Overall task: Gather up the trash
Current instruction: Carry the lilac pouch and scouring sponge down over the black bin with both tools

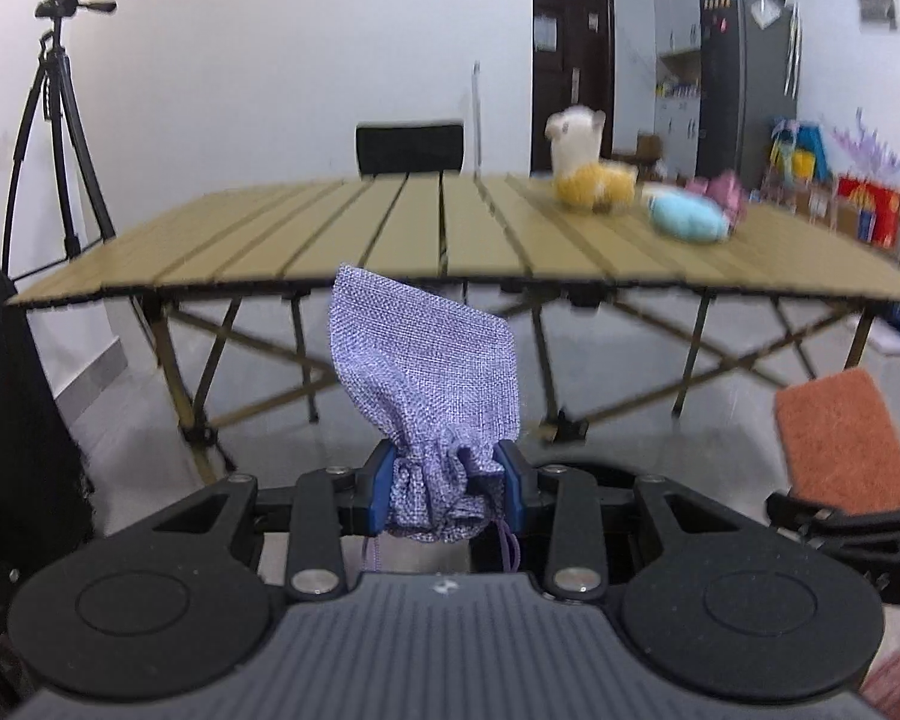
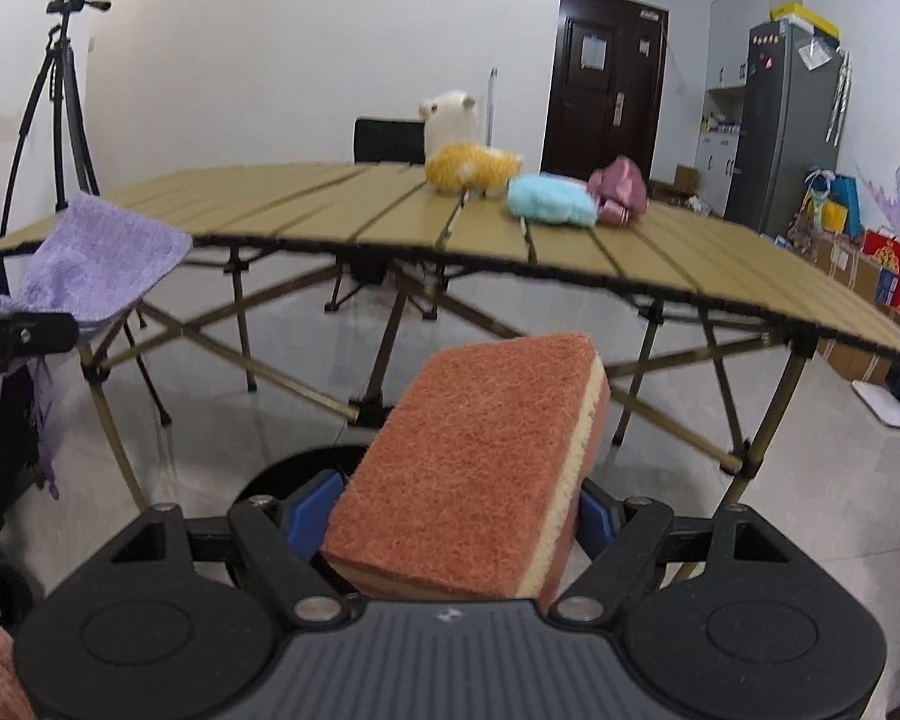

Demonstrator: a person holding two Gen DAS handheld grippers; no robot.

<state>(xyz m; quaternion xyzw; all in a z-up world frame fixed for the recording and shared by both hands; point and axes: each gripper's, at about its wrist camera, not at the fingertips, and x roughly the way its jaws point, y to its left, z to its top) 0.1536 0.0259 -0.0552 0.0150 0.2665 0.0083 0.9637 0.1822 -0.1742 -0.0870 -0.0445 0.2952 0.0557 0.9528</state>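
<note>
My left gripper is shut on the gathered neck of a purple drawstring cloth bag, held in the air in front of the table's near edge; the bag also shows at the left of the right wrist view. My right gripper is shut on an orange-and-yellow scrubbing sponge, held below table height; the sponge also shows at the right of the left wrist view. On the tan slatted folding table lie a yellow-and-white plush toy, a light-blue plush and a pink pouch.
A camera tripod stands at the left by the wall. A black chair sits behind the table. A fridge, boxes and bags line the right wall. The table's crossed legs stand on a glossy tile floor.
</note>
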